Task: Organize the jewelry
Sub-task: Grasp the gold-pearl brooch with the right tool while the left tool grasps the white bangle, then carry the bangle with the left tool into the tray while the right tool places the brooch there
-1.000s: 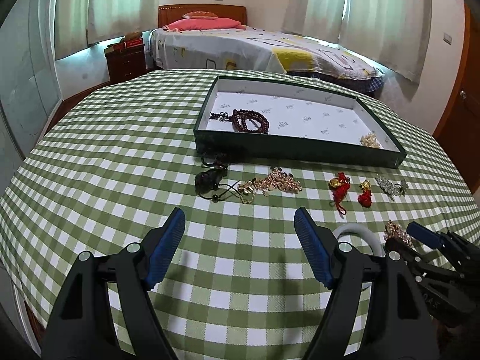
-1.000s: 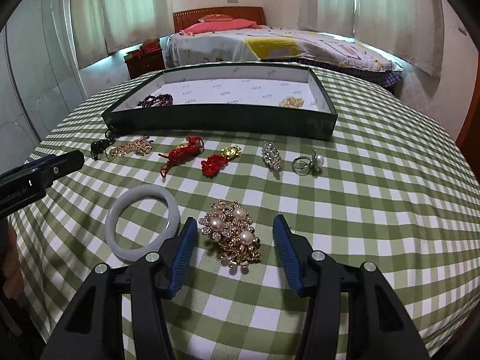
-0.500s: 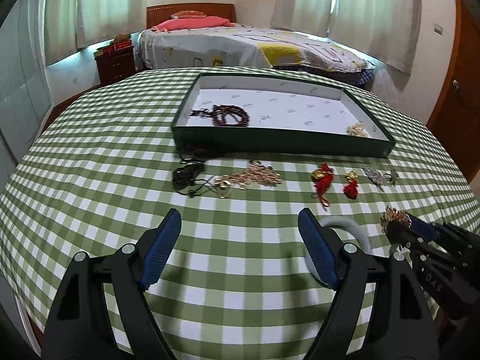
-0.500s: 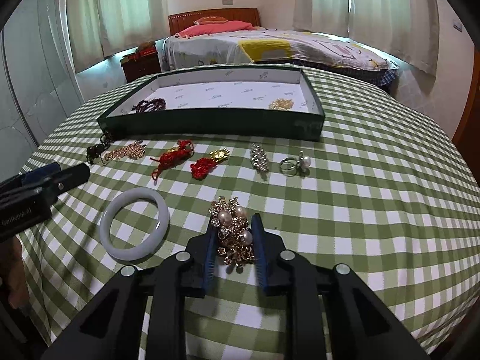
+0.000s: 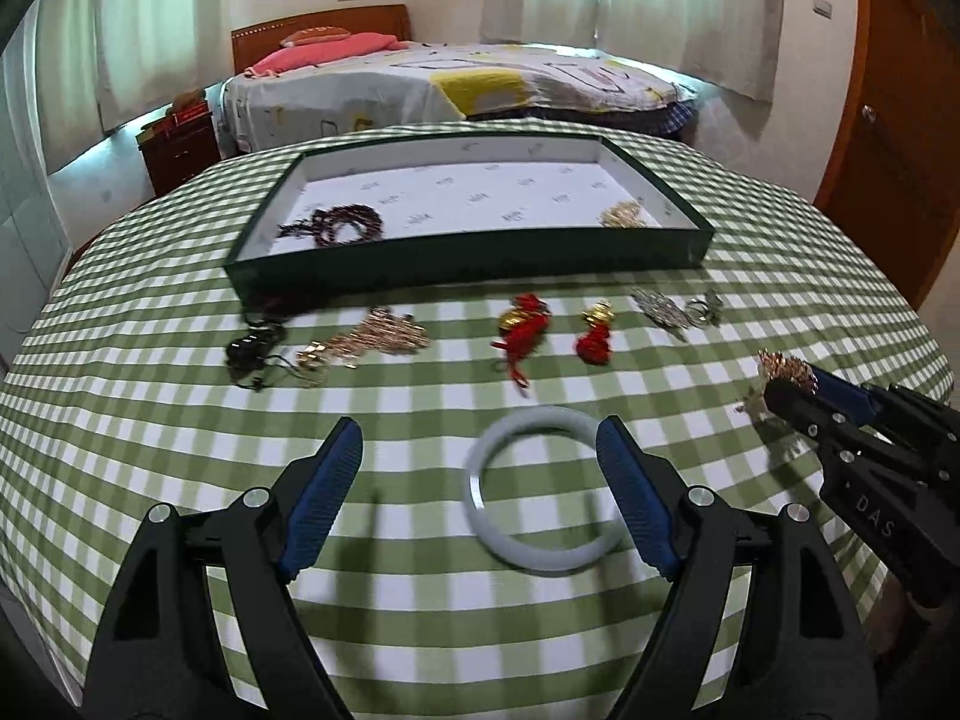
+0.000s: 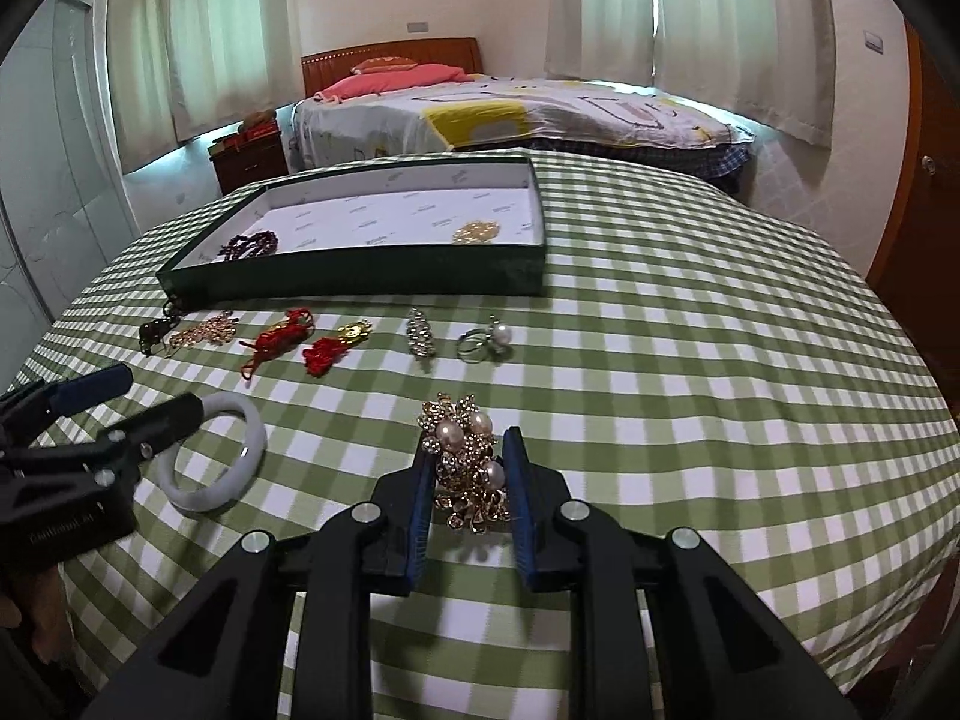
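Right gripper [image 6: 467, 468] has just closed; pads clamped on pearl brooch [image 6: 465, 459] at near table edge, green tray [image 6: 360, 276] far off. Left gripper [image 5: 480, 498] jaws wide apart, jade bangle [image 5: 540, 489] lying by right pad, ungripped. Risk: spiky brooch (grip looks shallow) twists out mid-carry; bangle is slick and could skid away as the pads close on it.
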`<action>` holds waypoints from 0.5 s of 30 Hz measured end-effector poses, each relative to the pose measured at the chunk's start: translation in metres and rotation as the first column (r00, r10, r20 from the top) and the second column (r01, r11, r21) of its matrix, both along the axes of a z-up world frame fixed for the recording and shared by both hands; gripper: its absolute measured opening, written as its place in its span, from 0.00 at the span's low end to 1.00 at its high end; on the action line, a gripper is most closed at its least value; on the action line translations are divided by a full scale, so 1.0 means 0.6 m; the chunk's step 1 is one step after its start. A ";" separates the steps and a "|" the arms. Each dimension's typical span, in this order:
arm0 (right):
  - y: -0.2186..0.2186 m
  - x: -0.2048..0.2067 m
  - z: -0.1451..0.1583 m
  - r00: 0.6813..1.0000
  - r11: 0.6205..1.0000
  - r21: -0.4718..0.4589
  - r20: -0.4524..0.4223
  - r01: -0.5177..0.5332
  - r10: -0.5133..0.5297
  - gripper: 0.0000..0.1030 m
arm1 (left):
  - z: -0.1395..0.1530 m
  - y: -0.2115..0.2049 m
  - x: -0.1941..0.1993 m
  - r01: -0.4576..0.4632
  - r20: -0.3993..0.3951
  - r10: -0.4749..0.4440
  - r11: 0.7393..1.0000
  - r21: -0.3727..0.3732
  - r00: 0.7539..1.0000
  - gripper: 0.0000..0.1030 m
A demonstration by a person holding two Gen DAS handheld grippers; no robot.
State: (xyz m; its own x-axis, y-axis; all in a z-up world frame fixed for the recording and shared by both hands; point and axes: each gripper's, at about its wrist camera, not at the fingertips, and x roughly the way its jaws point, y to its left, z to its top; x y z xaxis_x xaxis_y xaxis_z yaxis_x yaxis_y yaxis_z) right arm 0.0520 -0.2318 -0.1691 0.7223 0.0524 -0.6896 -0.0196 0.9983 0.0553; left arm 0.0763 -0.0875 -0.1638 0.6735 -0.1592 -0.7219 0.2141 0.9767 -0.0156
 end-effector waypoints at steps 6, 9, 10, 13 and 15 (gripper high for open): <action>-0.010 -0.001 0.001 1.000 1.000 0.009 0.010 0.013 -0.013 0.22 | -0.011 -0.018 0.004 0.006 -0.030 -0.007 1.000 -0.024 1.000 0.76; -0.014 0.000 0.001 1.000 1.000 0.015 0.011 0.018 -0.018 0.23 | -0.017 -0.026 0.006 0.019 -0.036 -0.019 1.000 -0.011 0.999 0.76; -0.014 0.000 0.001 1.000 1.000 0.016 0.010 0.019 -0.019 0.22 | -0.020 -0.029 0.005 0.022 -0.039 -0.022 1.000 -0.006 0.999 0.76; -0.013 0.001 0.000 1.000 1.000 0.015 0.009 0.019 -0.019 0.23 | -0.032 -0.032 0.010 0.024 -0.062 -0.024 1.000 0.001 0.998 0.76; -0.014 0.002 -0.001 1.000 1.000 0.016 0.007 0.019 -0.019 0.23 | -0.038 -0.030 0.012 0.023 -0.064 -0.023 1.000 0.001 0.998 0.77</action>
State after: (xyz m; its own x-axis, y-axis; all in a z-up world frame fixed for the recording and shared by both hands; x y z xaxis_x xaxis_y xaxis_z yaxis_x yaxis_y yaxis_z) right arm 0.0532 -0.2399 -0.1698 0.7286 0.0490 -0.6832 -0.0008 0.9975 0.0706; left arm 0.0832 -0.1055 -0.1865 0.6220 -0.1728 -0.7637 0.2351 0.9716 -0.0283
